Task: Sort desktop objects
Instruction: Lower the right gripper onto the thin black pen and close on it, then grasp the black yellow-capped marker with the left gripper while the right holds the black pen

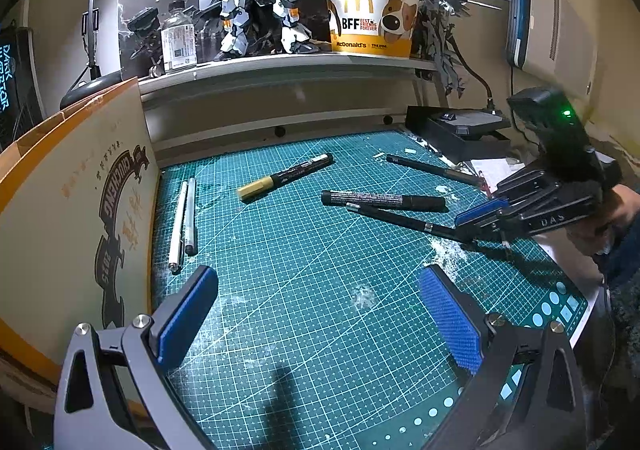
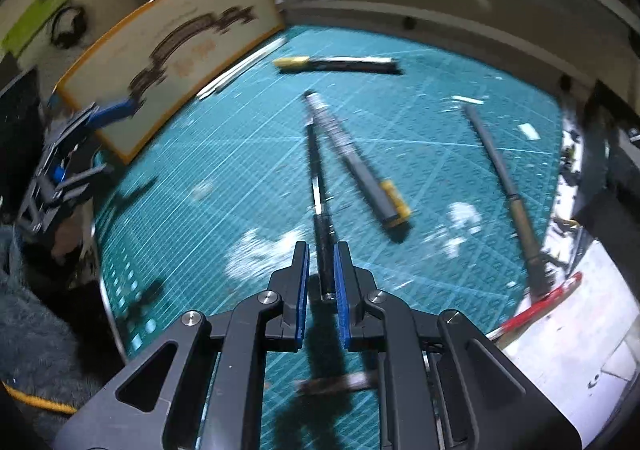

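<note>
Teal, grid-printed cutting mat (image 1: 304, 274) covers the counter, dusted with white scrapings near its right edge. At the mat's left edge, beside a cream cardboard box with an orange rim (image 1: 76, 209), two slim pens, one white and one silver (image 1: 183, 223), lie side by side. The left gripper (image 1: 316, 314) hovers above the near edge with its blue pads spread wide, holding nothing. Toward the mat's middle lies a black marker with a yellow cap (image 1: 286, 177), then a thicker black marker with a printed barrel (image 1: 382, 198). Touching it is a thin black pen (image 1: 404, 219), pinched at its right-hand end by the right gripper (image 2: 321, 270); its far tip looks to be on or just above the mat. A dark grey pen (image 1: 434, 169) lies near the far right corner.

To do this step well, the grip likely needs to stay firm and the lift straight, so the long pen does not pivot or nudge the neighbouring marker.

Behind the counter, a white shelf (image 1: 280, 67) carries a white robot model (image 1: 260, 1), a small clear bottle (image 1: 178, 43) and a McDonald's paper bucket (image 1: 374, 13).
</note>
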Action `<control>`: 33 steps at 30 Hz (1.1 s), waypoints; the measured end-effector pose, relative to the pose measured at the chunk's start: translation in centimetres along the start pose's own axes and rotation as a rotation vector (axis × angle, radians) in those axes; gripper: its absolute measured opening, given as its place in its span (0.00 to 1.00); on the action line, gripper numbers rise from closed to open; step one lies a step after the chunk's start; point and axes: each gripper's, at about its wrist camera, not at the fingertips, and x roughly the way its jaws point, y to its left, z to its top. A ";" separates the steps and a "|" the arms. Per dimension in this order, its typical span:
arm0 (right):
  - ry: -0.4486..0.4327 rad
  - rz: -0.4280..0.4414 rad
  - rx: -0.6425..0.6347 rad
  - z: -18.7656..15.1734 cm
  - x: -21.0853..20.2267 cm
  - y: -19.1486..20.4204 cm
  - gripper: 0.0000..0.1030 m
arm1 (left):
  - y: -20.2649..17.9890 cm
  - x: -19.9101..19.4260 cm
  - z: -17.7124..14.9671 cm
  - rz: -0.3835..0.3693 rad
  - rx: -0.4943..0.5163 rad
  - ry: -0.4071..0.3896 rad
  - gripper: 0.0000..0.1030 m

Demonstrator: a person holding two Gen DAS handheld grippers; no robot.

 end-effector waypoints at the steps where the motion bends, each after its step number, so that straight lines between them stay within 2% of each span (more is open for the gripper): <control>1: -0.004 -0.005 -0.002 0.0 -0.1 0.4 0.13 | 0.0 0.0 0.0 -0.001 -0.003 0.002 0.99; 3: -0.018 -0.036 -0.008 0.2 -0.1 1.0 0.26 | 0.0 0.0 0.0 -0.006 -0.006 0.005 0.99; 6: -0.038 -0.089 -0.019 1.1 0.3 1.7 0.33 | -0.2 0.2 0.0 0.003 0.002 0.015 0.99; 12: 0.022 -0.179 -0.064 3.1 3.2 2.2 0.34 | -0.3 0.2 0.4 0.018 0.000 0.034 0.99; 17: -0.003 -0.214 -0.051 2.9 3.5 2.7 0.26 | -0.2 -0.1 0.4 0.030 0.001 0.029 0.99; 19: -0.005 -0.219 -0.031 2.7 3.4 2.9 0.09 | 0.0 -0.1 0.4 0.031 -0.003 0.031 0.99; 22: -0.029 -0.237 -0.013 2.4 3.3 3.4 0.08 | 0.2 0.1 0.3 0.029 -0.013 0.040 0.99; 27: -0.114 -0.147 0.101 1.5 2.3 2.3 0.08 | 0.3 0.4 0.1 0.029 -0.023 0.057 0.99; 33: -0.199 -0.091 0.205 0.9 -0.5 1.0 0.08 | -0.1 0.5 0.5 0.003 0.000 0.049 0.99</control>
